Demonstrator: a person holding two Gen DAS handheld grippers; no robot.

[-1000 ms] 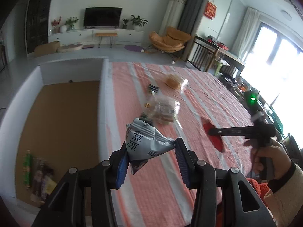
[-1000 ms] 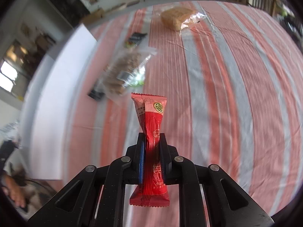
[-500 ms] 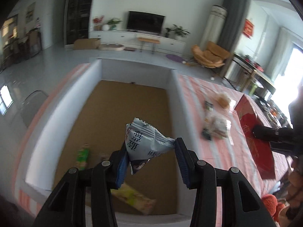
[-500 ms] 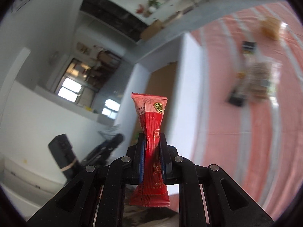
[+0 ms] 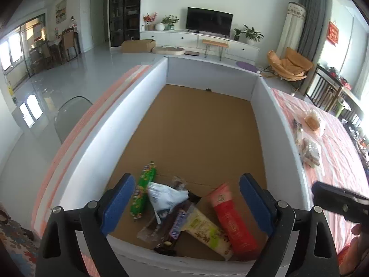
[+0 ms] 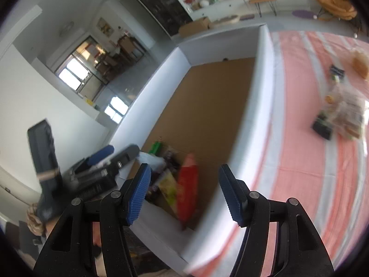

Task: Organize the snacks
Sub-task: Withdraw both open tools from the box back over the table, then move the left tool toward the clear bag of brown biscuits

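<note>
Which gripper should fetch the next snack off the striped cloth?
Probably right. The right gripper is open and empty at the box wall bordering the cloth, where the clear snack bag lies; the left gripper hangs inside.

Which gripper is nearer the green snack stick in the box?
Left. The left gripper hangs right over the green stick at the box's near end; the right gripper sits farther right, nearer the box's right wall.

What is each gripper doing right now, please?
Left gripper: open, jaws just widened, holding nothing; silver packet lies in the box.
Right gripper: open, just widened, empty; red packet in the box.
</note>
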